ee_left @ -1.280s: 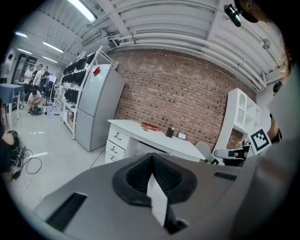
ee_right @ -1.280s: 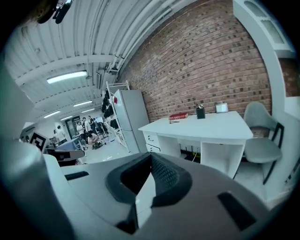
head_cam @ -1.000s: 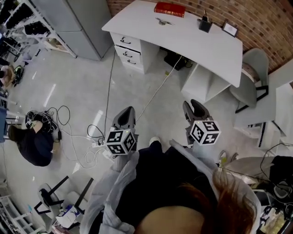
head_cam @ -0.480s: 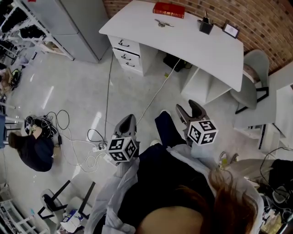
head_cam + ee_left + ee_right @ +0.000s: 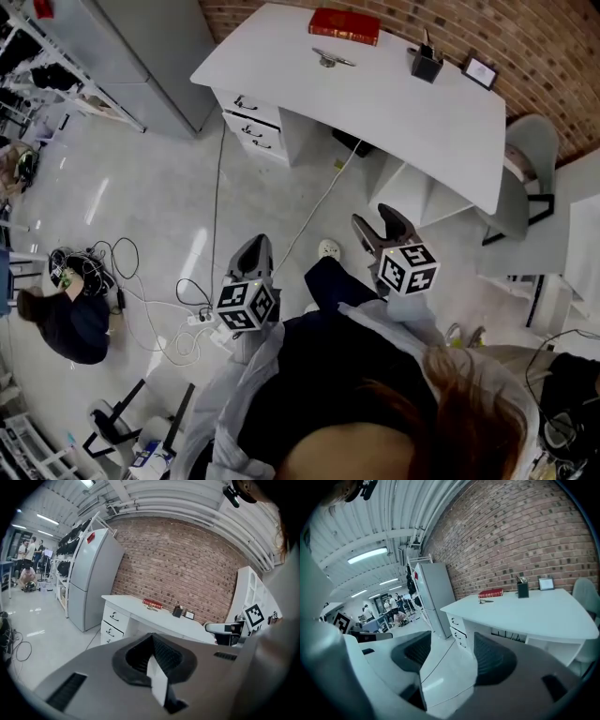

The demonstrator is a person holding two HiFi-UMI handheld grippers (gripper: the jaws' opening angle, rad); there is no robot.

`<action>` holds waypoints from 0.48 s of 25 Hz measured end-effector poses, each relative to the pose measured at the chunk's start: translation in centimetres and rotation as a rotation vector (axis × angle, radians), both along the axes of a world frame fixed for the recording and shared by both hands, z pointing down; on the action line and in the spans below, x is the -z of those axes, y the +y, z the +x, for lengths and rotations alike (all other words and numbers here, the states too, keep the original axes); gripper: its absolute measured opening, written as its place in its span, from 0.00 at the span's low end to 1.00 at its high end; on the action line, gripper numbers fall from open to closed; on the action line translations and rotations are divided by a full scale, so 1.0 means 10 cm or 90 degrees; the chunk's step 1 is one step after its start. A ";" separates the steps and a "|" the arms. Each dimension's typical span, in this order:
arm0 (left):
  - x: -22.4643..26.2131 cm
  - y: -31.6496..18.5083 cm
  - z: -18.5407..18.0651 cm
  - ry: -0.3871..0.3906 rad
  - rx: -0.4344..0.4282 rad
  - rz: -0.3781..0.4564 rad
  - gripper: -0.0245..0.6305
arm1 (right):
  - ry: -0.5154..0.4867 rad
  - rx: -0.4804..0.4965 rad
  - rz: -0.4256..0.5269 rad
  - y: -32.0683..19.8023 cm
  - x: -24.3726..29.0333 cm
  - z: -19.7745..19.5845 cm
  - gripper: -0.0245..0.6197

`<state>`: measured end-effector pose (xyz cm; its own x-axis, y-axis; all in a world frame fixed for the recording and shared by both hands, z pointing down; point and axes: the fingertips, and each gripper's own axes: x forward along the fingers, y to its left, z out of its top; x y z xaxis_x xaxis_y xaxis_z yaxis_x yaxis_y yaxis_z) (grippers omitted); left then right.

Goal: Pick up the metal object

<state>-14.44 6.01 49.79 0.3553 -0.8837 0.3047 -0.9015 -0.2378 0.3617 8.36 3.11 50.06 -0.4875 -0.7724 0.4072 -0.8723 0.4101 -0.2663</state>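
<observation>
The metal object (image 5: 333, 58) is a small silver piece lying on the white desk (image 5: 412, 112), just in front of a red book (image 5: 344, 25). It also shows in the right gripper view as the metal object (image 5: 485, 601), far beyond the jaws. Both grippers hang in the air over the floor, well short of the desk. My left gripper (image 5: 251, 255) is shut on nothing, its pads meeting in the left gripper view (image 5: 152, 656). My right gripper (image 5: 377, 227) has its jaws opening wide, with nothing between them (image 5: 450, 656).
A black pen holder (image 5: 427, 64) and a small photo frame (image 5: 485, 71) stand on the desk's right part. A grey fridge (image 5: 159, 56) is at the left, a grey chair (image 5: 525, 159) at the right. Cables (image 5: 141, 281) lie on the floor; a person crouches at the left.
The right gripper's jaws have spread apart. The person has stepped toward the desk, one foot now forward between the grippers; the left gripper stays shut.
</observation>
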 end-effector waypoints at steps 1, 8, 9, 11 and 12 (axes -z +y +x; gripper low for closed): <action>0.02 -0.13 0.05 -0.003 -0.005 0.002 0.06 | -0.002 0.001 0.004 -0.12 0.03 0.02 0.48; 0.18 -0.98 0.33 -0.017 -0.018 0.018 0.06 | -0.005 -0.001 0.002 -0.91 0.05 0.30 0.46; 0.19 -1.06 0.35 -0.018 -0.017 0.019 0.06 | -0.006 -0.001 0.001 -1.01 0.06 0.33 0.46; 0.19 -1.21 0.39 -0.020 -0.012 0.018 0.06 | -0.006 0.003 0.002 -1.18 0.08 0.37 0.46; 0.19 -1.28 0.40 -0.019 -0.007 0.018 0.06 | -0.007 0.006 0.003 -1.26 0.09 0.39 0.46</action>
